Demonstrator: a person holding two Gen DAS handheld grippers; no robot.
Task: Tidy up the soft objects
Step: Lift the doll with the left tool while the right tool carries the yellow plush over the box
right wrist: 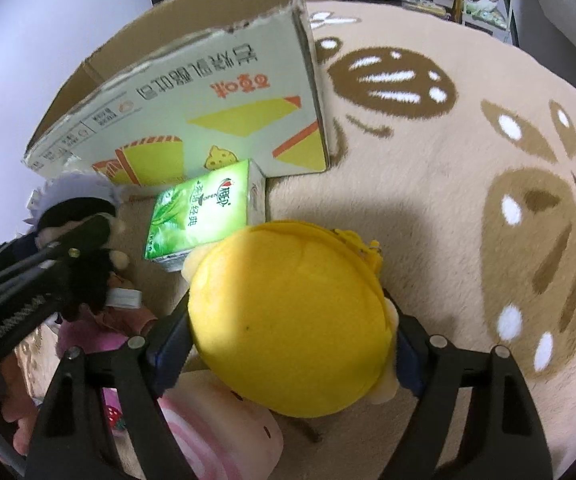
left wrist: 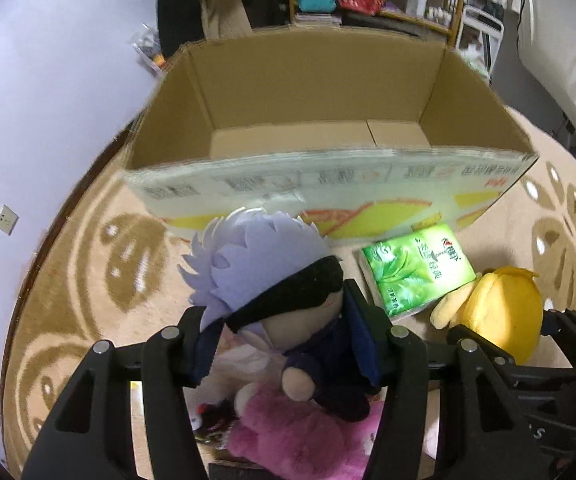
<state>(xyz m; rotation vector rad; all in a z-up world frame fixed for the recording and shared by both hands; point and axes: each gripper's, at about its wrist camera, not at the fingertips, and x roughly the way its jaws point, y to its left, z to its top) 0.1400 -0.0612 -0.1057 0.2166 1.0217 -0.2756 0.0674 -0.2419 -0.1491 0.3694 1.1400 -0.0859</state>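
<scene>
left wrist view: rides the left hand-held gripper (left wrist: 283, 340), faces forward and down over the rug (left wrist: 87, 280), close to the white-haired doll (left wrist: 263, 264); open cardboard box (left wrist: 320, 92) at 12 o'clock, looks into it.
right wrist view: rides the right hand-held gripper (right wrist: 288, 340), tilted down, very near the yellow plush (right wrist: 288, 320); box (right wrist: 207, 100) at 11 o'clock, seen from outside.
shared: box, green tissue pack (left wrist: 416, 272) (right wrist: 203, 212), doll (right wrist: 75, 208), yellow plush (left wrist: 500, 308), rug (right wrist: 448, 160).

Matt felt-haired doll (left wrist: 263, 276), fuzzy yellow plush (right wrist: 292, 316), glossy plastic tissue pack (left wrist: 416, 272), printed cardboard box (left wrist: 328, 200), pile rug (right wrist: 448, 184).
</scene>
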